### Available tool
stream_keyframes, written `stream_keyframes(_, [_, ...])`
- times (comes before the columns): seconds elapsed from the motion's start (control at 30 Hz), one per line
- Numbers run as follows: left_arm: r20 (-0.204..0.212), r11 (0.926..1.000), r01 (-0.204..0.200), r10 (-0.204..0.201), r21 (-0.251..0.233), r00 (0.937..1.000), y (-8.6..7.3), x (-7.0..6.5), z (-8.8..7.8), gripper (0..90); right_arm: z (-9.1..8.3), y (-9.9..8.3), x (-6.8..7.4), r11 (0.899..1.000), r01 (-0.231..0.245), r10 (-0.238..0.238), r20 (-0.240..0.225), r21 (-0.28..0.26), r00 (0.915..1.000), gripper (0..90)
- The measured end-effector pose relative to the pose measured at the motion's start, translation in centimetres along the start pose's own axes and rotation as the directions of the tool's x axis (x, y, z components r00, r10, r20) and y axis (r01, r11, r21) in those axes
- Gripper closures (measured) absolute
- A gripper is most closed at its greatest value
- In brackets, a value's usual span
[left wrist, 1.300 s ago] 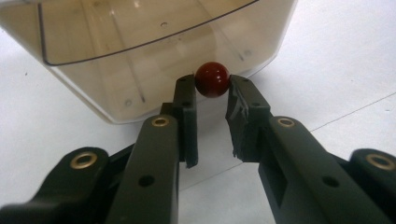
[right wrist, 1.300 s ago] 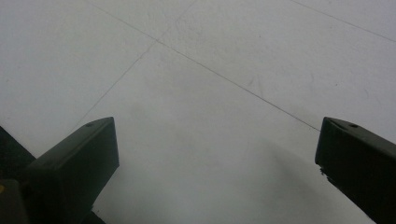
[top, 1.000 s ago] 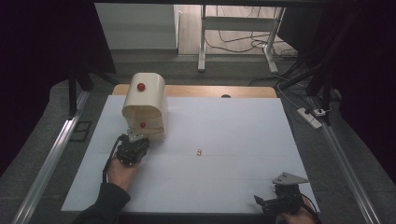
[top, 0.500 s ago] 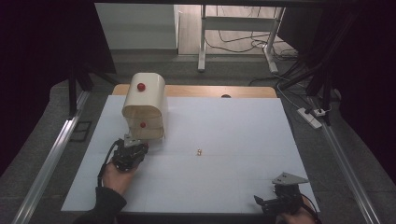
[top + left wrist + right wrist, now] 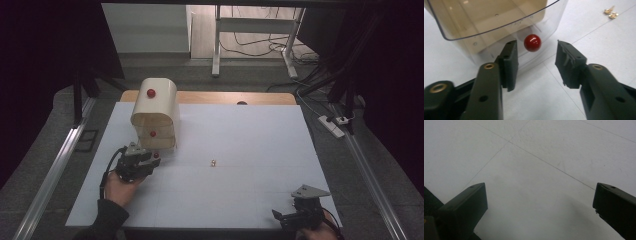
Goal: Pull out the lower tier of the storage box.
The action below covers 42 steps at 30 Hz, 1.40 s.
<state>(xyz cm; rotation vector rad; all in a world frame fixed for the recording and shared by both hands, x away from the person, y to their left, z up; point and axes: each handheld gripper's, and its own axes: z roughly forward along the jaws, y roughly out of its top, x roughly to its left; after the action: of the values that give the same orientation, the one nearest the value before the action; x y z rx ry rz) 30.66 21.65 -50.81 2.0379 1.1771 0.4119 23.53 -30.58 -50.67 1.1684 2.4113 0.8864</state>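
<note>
From above, the left gripper (image 5: 150, 159) sits just before the cream rounded wooden cabinet (image 5: 156, 112) on the white table (image 5: 250, 145). Up close, its jaws have just been opening, released around the drawer's red round knob (image 5: 532, 42). The right gripper (image 5: 540, 210) hangs spread over bare table.

Overhead forward-down; gripper cameras close, perhaps oblique.

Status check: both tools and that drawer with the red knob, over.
Left tool jaws just opened, off the red knob. Clear drawer pulled out. Right tool open, idle at the table's near edge. Small gold pieces lie clear.
</note>
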Motion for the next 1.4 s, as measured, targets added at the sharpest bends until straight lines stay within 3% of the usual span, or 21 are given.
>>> stream_keyframes(0.4, [0.121,0.9992,-0.007,0.002,0.038,0.9927,0.7,0.3,0.0,22.6,0.0,0.0,0.0,1.0,-0.002,0.002,-0.005,0.003,1.0,0.0])
stream_keyframes(0.53, [0.177,0.9983,-0.01,0.0,0.058,0.9842,0.8,0.7,0.0,11.8,0.0,0.0,0.0,1.0,-0.002,0.002,-0.005,0.003,1.0,0.0])
stream_keyframes(0.73, [0.24,0.9987,-0.034,0.025,0.037,0.9706,1.0,1.0,-0.1,6.2,0.0,0.0,0.0,1.0,-0.002,0.002,-0.006,0.005,1.0,0.0])
stream_keyframes(0.87, [0.29,0.9985,-0.048,0.038,0.027,0.9563,1.3,1.4,-0.4,2.7,0.1,0.0,0.0,1.0,-0.004,0.004,-0.007,0.005,1.0,0.0])
stream_keyframes(0.93, [0.291,0.9988,-0.046,0.039,0.019,0.9559,1.4,1.4,-0.6,0.2,0.1,0.0,0.0,1.0,-0.003,0.003,-0.007,0.006,1.0,0.0])
stream_keyframes(1.17, [0.298,0.9951,-0.096,0.099,-0.022,0.9496,2.0,1.5,-1.7,0.0,0.1,0.0,0.0,1.0,0.001,0.0,-0.007,0.012,1.0,0.0])
stream_keyframes(1.3, [0.299,0.9931,-0.116,0.117,-0.02,0.9471,2.5,1.4,-1.8,0.0,0.1,0.0,0.0,1.0,-0.001,0.001,-0.008,0.013,1.0,0.0])
stream_keyframes(1.37, [0.305,0.9945,-0.101,0.104,-0.027,0.9467,2.8,1.4,-1.8,0.0,0.1,0.1,0.0,1.0,0.0,0.0,-0.008,0.014,1.0,0.0])
stream_keyframes(1.4, [0.32,0.9962,-0.081,0.087,-0.033,0.9433,3.0,1.5,-1.8,0.0,0.2,0.1,0.0,1.0,-0.001,0.001,-0.008,0.015,1.0,0.0])
